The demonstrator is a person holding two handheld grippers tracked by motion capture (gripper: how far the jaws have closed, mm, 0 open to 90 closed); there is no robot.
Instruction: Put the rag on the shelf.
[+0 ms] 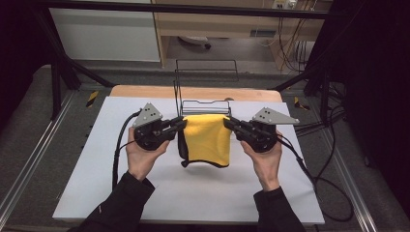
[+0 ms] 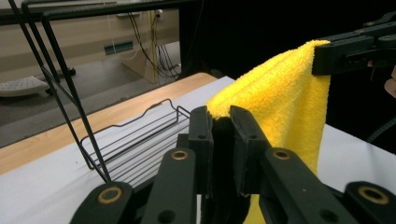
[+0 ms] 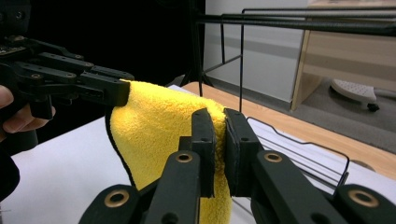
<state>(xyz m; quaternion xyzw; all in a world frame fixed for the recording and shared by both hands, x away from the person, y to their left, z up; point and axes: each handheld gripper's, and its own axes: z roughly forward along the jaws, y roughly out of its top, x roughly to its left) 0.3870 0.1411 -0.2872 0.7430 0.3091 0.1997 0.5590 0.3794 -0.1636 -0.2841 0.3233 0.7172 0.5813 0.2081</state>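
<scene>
At the frame's centre, the left tool (image 1: 180,124) and right tool (image 1: 228,123) each clamp a top corner of the yellow cloth (image 1: 208,140) (black-edged), hanging above the white worktop (image 1: 193,193) before the wire rack (image 1: 205,104).

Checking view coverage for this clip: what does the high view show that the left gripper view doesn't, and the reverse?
High view alone: both of the person's hands, the left gripper and right gripper each clamped on a top corner of the yellow cloth, its lower edge hanging above the white table.
Left gripper view alone: a close look at its black jaws pinching the cloth's edge, and the rack's base wires.
Both: the yellow cloth, the wire rack and the right gripper.
</scene>
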